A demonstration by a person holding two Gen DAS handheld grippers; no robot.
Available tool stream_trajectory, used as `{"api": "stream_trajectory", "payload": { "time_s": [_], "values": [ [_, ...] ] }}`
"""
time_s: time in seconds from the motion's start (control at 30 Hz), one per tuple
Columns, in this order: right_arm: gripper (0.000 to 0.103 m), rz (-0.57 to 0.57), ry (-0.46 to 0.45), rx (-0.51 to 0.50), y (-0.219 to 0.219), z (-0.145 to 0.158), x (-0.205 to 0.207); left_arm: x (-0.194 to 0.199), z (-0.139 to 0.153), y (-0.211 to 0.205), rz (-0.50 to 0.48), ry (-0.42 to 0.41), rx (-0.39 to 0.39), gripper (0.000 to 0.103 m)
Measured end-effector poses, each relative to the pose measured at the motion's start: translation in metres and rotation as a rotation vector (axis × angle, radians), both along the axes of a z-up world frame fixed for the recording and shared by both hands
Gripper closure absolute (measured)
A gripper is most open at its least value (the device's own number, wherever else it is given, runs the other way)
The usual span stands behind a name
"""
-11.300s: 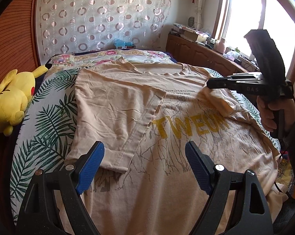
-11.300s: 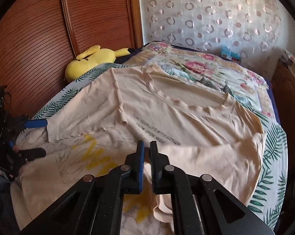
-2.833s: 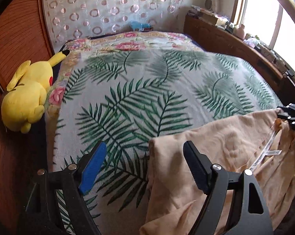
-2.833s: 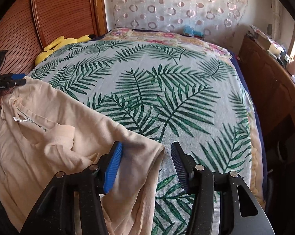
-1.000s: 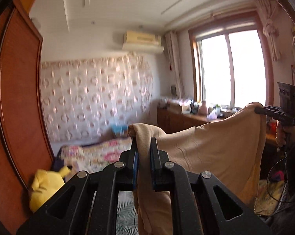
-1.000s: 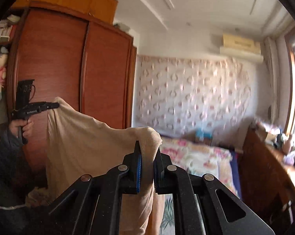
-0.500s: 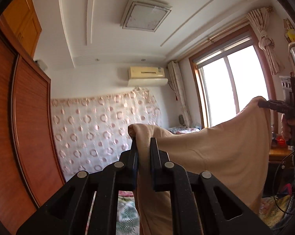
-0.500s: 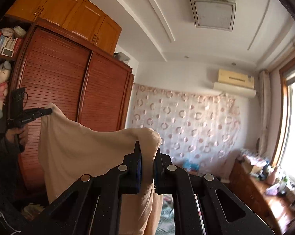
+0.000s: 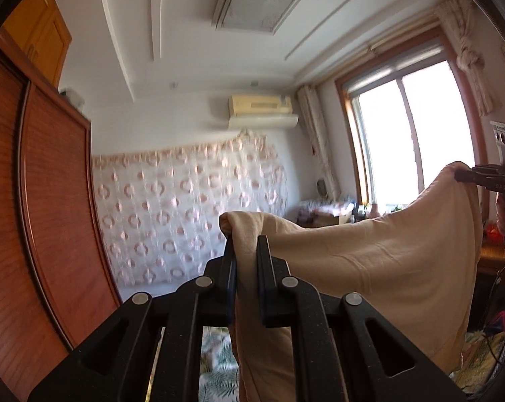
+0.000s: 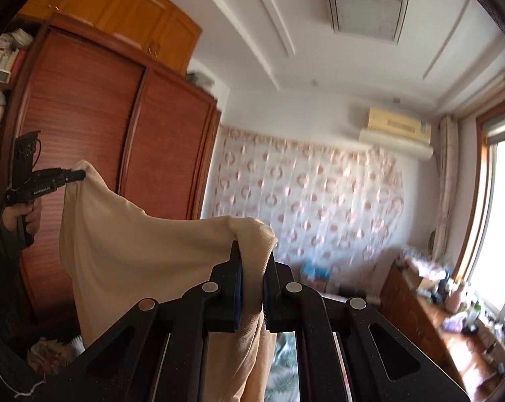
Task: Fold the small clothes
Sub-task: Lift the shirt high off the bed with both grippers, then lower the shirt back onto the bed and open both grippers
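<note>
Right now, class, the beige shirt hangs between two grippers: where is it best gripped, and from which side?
Grip the beige shirt at its two top corners, from the near side, as the left gripper and right gripper do. Pinched there, its top edge spans between them and the body hangs flat below.

Left wrist view: sits just behind its own left gripper [image 9: 246,246], close up at 6 o'clock, facing about level across the room toward the patterned curtain [image 9: 192,214]; right gripper [image 9: 461,175] at 3 o'clock. Right wrist view: same setup behind the right gripper [image 10: 253,256], left gripper [image 10: 79,175] at 9 o'clock. Shared: the beige cloth [image 10: 135,244] strung between them, curtain, air conditioner [image 9: 260,110], ceiling lamp [image 10: 366,8].
</note>
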State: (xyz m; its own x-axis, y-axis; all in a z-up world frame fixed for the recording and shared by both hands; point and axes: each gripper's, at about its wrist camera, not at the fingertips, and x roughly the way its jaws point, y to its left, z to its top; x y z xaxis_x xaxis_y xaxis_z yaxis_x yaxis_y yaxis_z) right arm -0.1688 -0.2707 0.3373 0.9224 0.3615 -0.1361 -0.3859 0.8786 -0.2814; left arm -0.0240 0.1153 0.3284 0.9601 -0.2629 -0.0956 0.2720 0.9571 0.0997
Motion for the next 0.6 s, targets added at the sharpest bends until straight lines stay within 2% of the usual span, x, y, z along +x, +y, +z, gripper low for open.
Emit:
{"api": "stream_trajectory", "payload": {
  "time_s": [0.17,0.33,0.47,0.6],
  "values": [
    [0.094,-0.044,0.134,-0.055,0.003,-0.058,0.086,0.078,-0.066,-0.008,0.034,0.128,0.029,0.092],
    [0.094,-0.089,0.281,-0.049,-0.007,-0.142,0.196,0.176,-0.157,-0.02,0.069,0.28,0.044,0.092],
    [0.094,-0.128,0.376,-0.073,-0.009,-0.206,0.271,0.238,-0.22,-0.034,0.094,0.404,0.046,0.092],
    [0.094,-0.173,0.501,-0.1,-0.013,-0.251,0.34,0.282,-0.261,-0.048,0.111,0.49,0.067,0.092]
  ]
}}
